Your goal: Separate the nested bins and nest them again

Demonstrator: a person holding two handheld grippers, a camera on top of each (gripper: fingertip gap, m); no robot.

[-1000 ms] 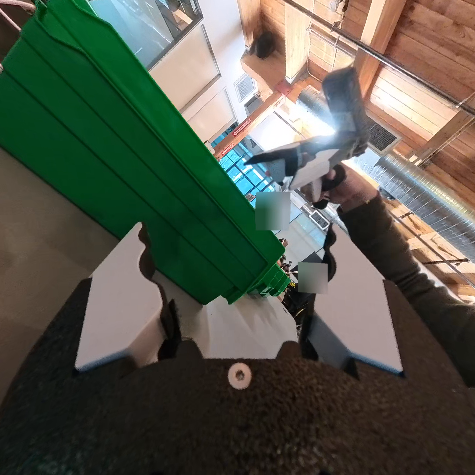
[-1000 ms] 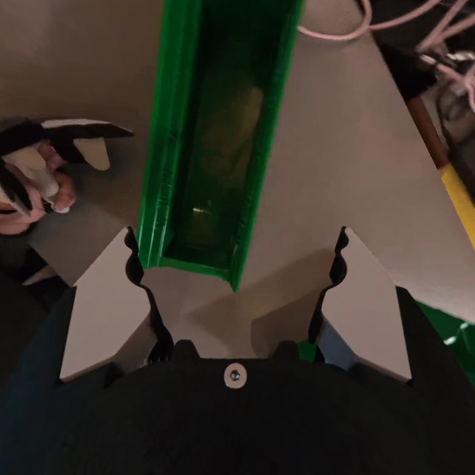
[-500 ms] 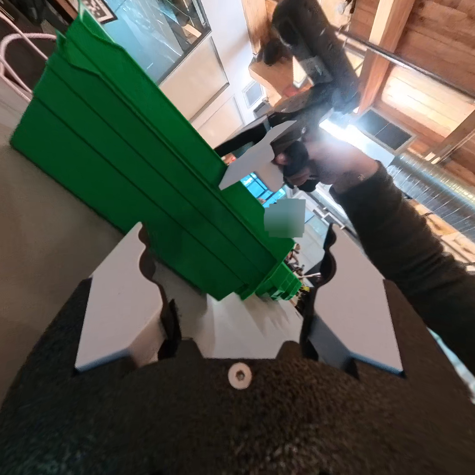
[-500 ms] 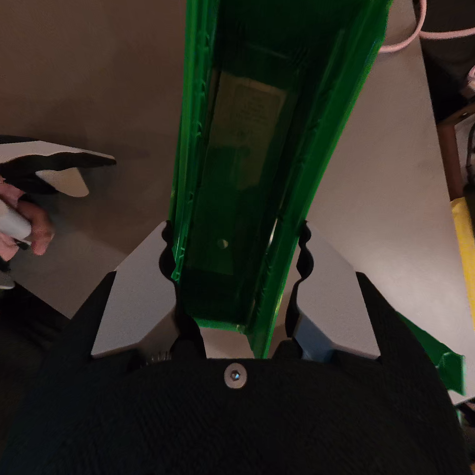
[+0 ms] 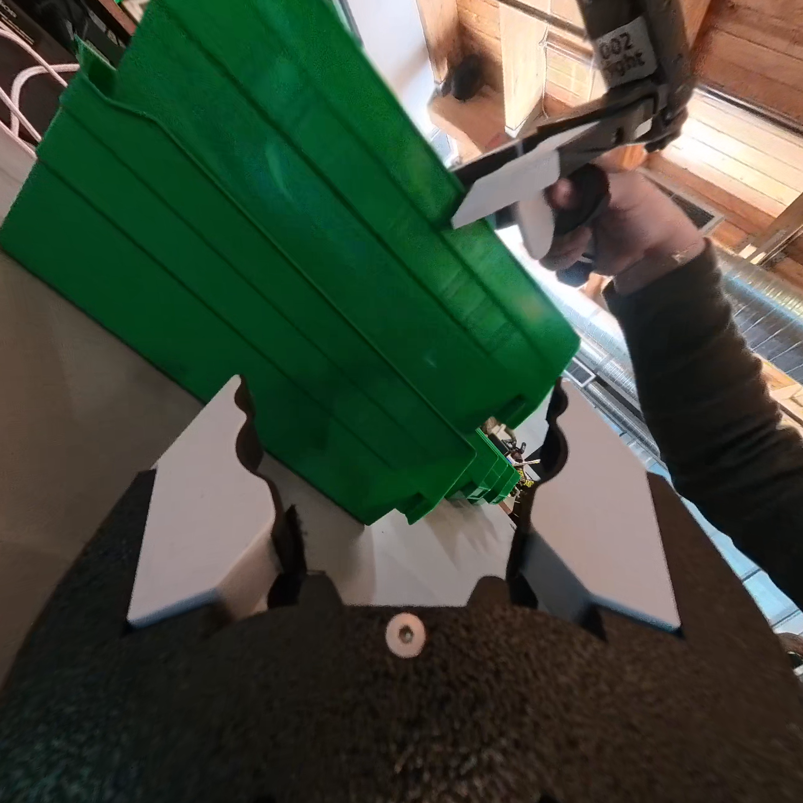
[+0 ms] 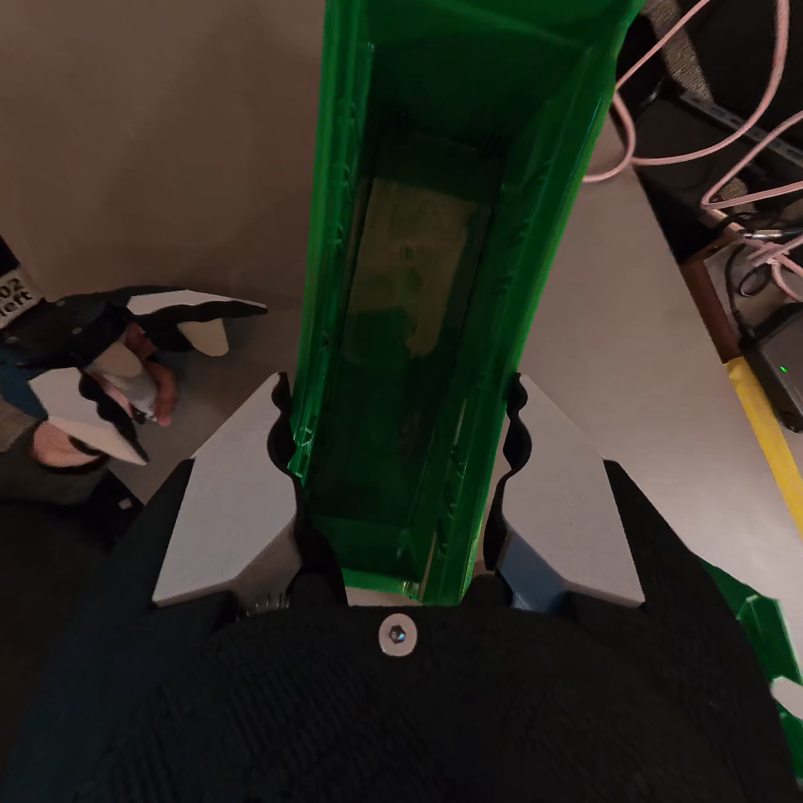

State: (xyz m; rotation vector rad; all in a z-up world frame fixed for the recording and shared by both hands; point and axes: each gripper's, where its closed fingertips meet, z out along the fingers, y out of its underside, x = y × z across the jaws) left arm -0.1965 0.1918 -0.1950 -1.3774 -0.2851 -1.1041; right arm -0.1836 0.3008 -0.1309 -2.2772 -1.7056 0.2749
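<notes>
Top bin (image 6: 434, 304) sits btwn my right jaws, clamped narrow on its walls; left jaws wide, stack (image 5: 243, 278) ahead. Separating step imo, next: lift straight.

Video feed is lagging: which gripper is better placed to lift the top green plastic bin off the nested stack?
Right. The right gripper already straddles the top green plastic bin, fingers against both walls. The left gripper is open beside the nested stack, so it is probably better for steadying.
</notes>
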